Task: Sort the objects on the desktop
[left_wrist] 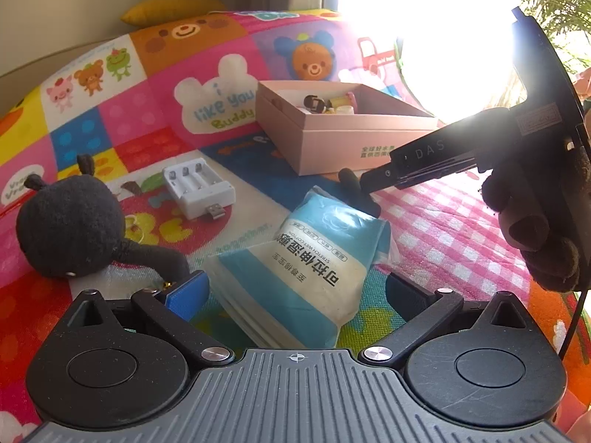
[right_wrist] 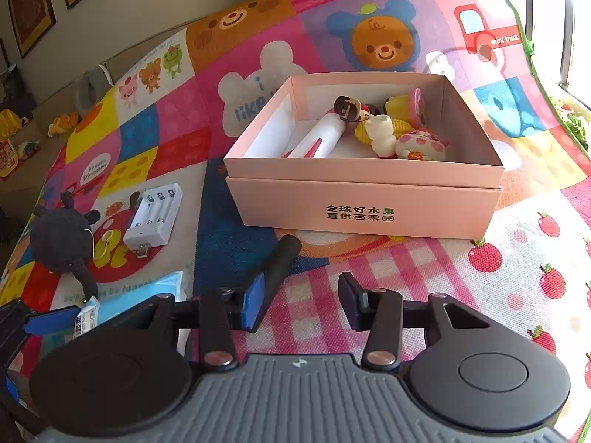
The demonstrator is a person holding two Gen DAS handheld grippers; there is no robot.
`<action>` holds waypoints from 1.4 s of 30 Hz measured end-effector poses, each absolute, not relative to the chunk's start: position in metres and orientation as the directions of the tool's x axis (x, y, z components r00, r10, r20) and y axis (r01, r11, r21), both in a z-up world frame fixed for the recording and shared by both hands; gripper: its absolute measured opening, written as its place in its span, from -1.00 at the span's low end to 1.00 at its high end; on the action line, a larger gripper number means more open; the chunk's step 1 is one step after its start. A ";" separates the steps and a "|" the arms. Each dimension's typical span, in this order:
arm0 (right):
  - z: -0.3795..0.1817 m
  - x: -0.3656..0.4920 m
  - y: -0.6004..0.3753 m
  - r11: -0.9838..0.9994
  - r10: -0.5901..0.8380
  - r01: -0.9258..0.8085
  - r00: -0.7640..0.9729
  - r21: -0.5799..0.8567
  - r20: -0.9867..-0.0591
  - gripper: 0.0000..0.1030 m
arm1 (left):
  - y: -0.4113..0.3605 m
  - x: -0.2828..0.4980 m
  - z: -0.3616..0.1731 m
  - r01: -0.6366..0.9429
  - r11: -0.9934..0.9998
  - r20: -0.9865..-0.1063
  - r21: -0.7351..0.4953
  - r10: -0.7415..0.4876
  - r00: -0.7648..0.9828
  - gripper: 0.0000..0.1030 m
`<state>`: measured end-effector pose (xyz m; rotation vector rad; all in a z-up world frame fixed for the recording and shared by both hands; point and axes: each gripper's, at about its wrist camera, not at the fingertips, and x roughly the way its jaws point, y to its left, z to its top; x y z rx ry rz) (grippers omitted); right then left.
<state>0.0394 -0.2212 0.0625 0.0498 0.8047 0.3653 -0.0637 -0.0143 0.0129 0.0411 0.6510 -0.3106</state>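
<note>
A blue and white wipes packet (left_wrist: 306, 262) lies on the colourful mat between the wide-open fingers of my left gripper (left_wrist: 295, 295); its corner shows in the right wrist view (right_wrist: 110, 306). My right gripper (right_wrist: 303, 302) is open and empty; a black cylinder (right_wrist: 280, 262) lies just beyond its left finger. The right gripper also shows in the left wrist view (left_wrist: 369, 181). A pink box (right_wrist: 362, 199) holds several small toys and a white tube (right_wrist: 321, 136). A black plush toy (left_wrist: 70, 225) and a white battery charger (left_wrist: 199, 188) lie at the left.
The mat (right_wrist: 424, 265) covers the whole surface. Bright window glare fills the upper right of the left wrist view. A yellow cushion (left_wrist: 173, 7) lies beyond the mat. Floor clutter shows at the far left in the right wrist view.
</note>
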 end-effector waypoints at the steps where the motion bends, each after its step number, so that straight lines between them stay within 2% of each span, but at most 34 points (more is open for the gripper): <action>1: 0.063 0.040 -0.220 0.934 0.346 -0.301 0.630 0.193 -0.695 -0.13 | -0.014 -0.064 0.013 0.298 0.953 -0.602 -0.059 -0.272 0.751 1.00; 11: 0.063 0.033 -0.199 0.912 0.400 -0.343 0.615 0.225 -0.679 -0.13 | -0.016 -0.064 0.011 0.302 0.951 -0.607 -0.065 -0.278 0.744 1.00; 13: 0.059 0.041 -0.191 0.911 0.396 -0.348 0.595 0.220 -0.700 -0.34 | -0.015 -0.065 0.011 0.304 0.950 -0.607 -0.065 -0.280 0.744 1.00; 15: 0.055 0.043 -0.187 0.910 0.389 -0.362 0.573 0.202 -0.721 -0.43 | -0.014 -0.064 0.011 0.300 0.951 -0.606 -0.073 -0.281 0.744 1.00; 18: 0.059 0.027 -0.189 0.905 0.354 -0.409 0.580 0.113 -0.734 -0.59 | -0.014 -0.063 0.010 0.300 0.950 -0.607 -0.087 -0.289 0.741 1.00; 22: 0.061 0.000 -0.201 0.893 0.249 -0.443 0.636 -0.081 -0.731 -0.59 | -0.019 -0.061 0.008 0.315 0.943 -0.607 -0.106 -0.312 0.730 1.00; 25: 0.056 -0.014 -0.211 0.872 0.086 -0.375 0.751 -0.316 -0.654 -0.56 | -0.023 -0.059 0.007 0.329 0.937 -0.612 -0.113 -0.327 0.720 1.00; 27: 0.053 -0.013 -0.217 0.866 -0.002 -0.302 0.795 -0.398 -0.607 -0.55 | -0.026 -0.058 0.006 0.335 0.936 -0.613 -0.105 -0.326 0.720 1.00; 30: 0.051 -0.007 -0.226 0.868 -0.106 -0.186 0.836 -0.460 -0.538 -0.37 | -0.027 -0.058 0.006 0.335 0.937 -0.613 -0.102 -0.325 0.720 1.00; 32: 0.054 -0.003 -0.235 0.903 -0.079 -0.180 0.822 -0.389 -0.564 -0.12 | -0.026 -0.057 0.006 0.332 0.938 -0.615 -0.101 -0.321 0.720 1.00; 34: 0.058 0.001 -0.248 0.950 0.003 -0.193 0.792 -0.245 -0.610 0.48 | -0.025 -0.057 0.006 0.327 0.939 -0.615 -0.103 -0.318 0.721 1.00; 35: 0.059 0.005 -0.253 0.968 0.035 -0.182 0.781 -0.174 -0.623 0.56 | -0.025 -0.057 0.006 0.324 0.940 -0.615 -0.105 -0.318 0.722 1.00; 36: 0.060 0.008 -0.258 0.980 0.048 -0.158 0.776 -0.120 -0.629 0.62 | -0.025 -0.056 0.006 0.324 0.940 -0.615 -0.106 -0.318 0.721 1.00; 39: 0.060 0.020 -0.265 0.995 0.077 -0.095 0.766 0.006 -0.639 0.62 | -0.025 -0.056 0.005 0.329 0.939 -0.618 -0.105 -0.320 0.718 1.00; 42: 0.054 0.037 -0.259 0.996 0.085 -0.077 0.760 0.041 -0.644 0.62 | -0.025 -0.056 0.005 0.329 0.938 -0.617 -0.109 -0.324 0.717 1.00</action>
